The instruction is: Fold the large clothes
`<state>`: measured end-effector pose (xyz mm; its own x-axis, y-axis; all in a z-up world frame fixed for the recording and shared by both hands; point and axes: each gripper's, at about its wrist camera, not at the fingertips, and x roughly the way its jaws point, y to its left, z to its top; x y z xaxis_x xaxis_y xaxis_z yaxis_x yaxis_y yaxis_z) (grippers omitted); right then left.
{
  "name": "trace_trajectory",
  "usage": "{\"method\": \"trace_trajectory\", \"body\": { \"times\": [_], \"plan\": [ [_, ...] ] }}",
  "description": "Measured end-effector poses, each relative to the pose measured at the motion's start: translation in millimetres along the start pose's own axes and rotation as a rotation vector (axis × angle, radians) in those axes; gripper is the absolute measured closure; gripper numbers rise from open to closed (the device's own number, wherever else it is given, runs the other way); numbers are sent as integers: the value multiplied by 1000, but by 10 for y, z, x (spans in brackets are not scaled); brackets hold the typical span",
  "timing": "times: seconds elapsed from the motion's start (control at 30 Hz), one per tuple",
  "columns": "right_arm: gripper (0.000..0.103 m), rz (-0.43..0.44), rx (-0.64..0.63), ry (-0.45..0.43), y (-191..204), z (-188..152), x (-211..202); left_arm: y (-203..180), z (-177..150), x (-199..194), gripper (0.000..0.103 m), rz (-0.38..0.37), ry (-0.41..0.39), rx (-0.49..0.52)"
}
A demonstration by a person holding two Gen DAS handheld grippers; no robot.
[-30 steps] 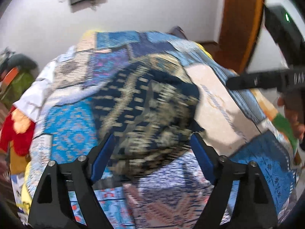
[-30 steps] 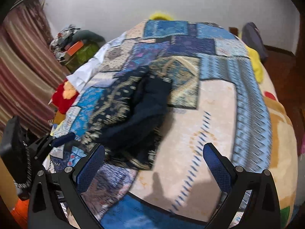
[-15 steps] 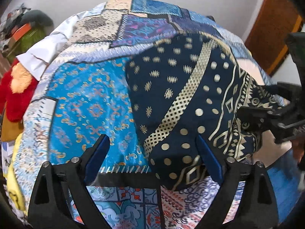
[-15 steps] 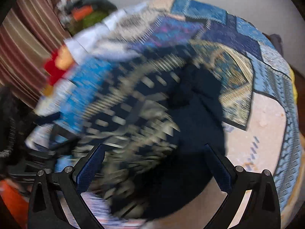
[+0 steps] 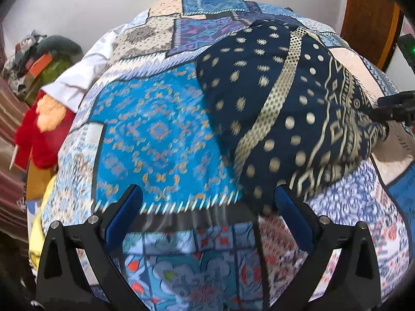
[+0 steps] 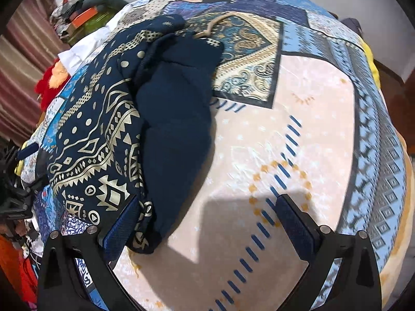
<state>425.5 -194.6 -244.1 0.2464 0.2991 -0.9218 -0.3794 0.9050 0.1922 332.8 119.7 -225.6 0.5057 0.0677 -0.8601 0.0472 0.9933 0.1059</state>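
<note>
A navy garment with gold dots and geometric print (image 5: 285, 119) lies bunched on a patchwork bedspread (image 5: 155, 129). In the right wrist view it (image 6: 98, 140) shows a plain navy inner part (image 6: 176, 119) and a cord at its far end. My left gripper (image 5: 207, 212) is open, low over the bed, with its right finger beside the garment's near edge. My right gripper (image 6: 207, 225) is open, its left finger (image 6: 122, 228) at the garment's near hem. Neither holds anything. The right gripper also shows at the right edge of the left wrist view (image 5: 394, 106).
A red and orange plush toy (image 5: 41, 129) and a white cloth (image 5: 83, 77) lie at the bed's left edge. Boxes and clutter (image 6: 83, 15) stand by the wall. A wooden door (image 5: 368, 13) is at the right. Striped curtains (image 6: 23, 72) hang on the left.
Both grippers dropped toward the bed and came in close to the garment's near edge. The right wrist view has steadied after a fast sweep. Both stayed open.
</note>
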Motion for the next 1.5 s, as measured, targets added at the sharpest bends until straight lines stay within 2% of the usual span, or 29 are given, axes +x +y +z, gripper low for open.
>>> {"method": "trace_trajectory", "body": {
  "times": [0.07,0.13,0.27,0.3,0.37,0.43,0.53,0.6,0.63,0.7,0.77,0.83,0.97,1.1,1.2,1.27,1.33,1.43,1.5],
  "plan": [
    [1,-4,12,-5,32,-11,-70,14,-53,-68,1,-33,14,-2],
    [1,0,16,-23,99,9,-194,-51,-72,-153,1,-73,-13,19],
    [1,88,23,-79,285,54,-446,-185,9,-89,1,-110,-27,14],
    [1,110,15,-80,360,56,-452,-203,27,-24,1,-108,-16,9],
    [1,102,-16,-65,493,44,-375,-216,40,150,1,-47,13,12],
    [1,39,-65,-43,584,12,-231,-191,-19,320,1,-13,53,9],
    [1,-46,-88,3,478,-14,6,-45,-164,461,0,-23,94,-34],
    [1,17,-51,17,307,-19,86,46,-255,494,1,-20,111,-57],
    [1,29,-42,8,251,-18,57,90,-299,504,3,7,125,-58],
    [1,13,-36,6,189,-8,-2,171,-369,505,9,67,153,-30],
    [1,4,-45,2,168,-5,-95,254,-408,451,10,60,156,-33],
    [1,-3,-63,-16,180,12,-242,361,-385,301,10,52,122,-51],
    [1,19,-70,-83,226,173,-561,561,-128,31,10,35,34,-98],
    [1,111,-41,-130,379,569,-652,669,322,-25,8,-44,-33,-157],
    [1,146,-32,-124,589,882,-469,583,680,134,7,-116,-49,-181],
    [1,144,-46,-94,712,1051,-253,531,850,325,7,-132,-27,-185],
    [1,111,-57,-55,778,1210,-4,483,992,514,7,-124,-7,-191],
    [1,32,-78,-18,716,1370,335,533,1132,709,4,-101,-19,-208],
    [1,56,-81,0,578,1412,419,596,1201,748,4,-68,-23,-217]
  ]
}}
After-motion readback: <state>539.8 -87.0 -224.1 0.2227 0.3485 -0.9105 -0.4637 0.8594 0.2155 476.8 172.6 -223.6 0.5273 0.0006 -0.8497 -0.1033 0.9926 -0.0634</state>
